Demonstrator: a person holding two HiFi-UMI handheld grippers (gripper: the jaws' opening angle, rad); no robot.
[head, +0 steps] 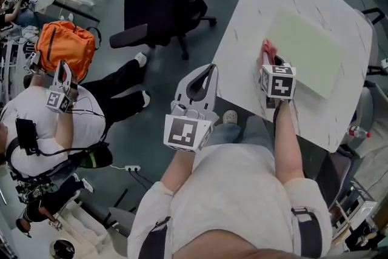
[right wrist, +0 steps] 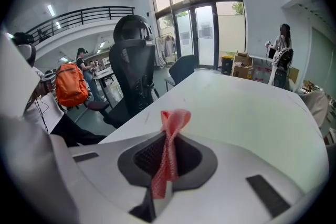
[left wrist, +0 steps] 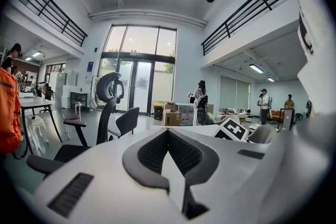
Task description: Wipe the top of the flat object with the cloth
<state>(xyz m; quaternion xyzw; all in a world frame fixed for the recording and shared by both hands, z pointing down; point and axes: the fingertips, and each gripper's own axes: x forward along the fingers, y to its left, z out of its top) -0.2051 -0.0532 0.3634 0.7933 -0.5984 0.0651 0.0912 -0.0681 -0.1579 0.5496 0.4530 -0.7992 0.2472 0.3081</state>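
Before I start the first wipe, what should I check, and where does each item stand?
1. Cloth gripped: ok. The cloth is pinched between the jaws of the right hand-held gripper.
2. Cloth spread for wiping: not ok. It is bunched into a narrow strip.
3. Cloth touching the flat object: cannot tell. It sits at the object's near edge, but contact is not visible.
4. Top of the flat object free of other things: ok. Nothing lies on it.
5. Left hand-held gripper out of the way: ok. It is shut, empty and held off the table.
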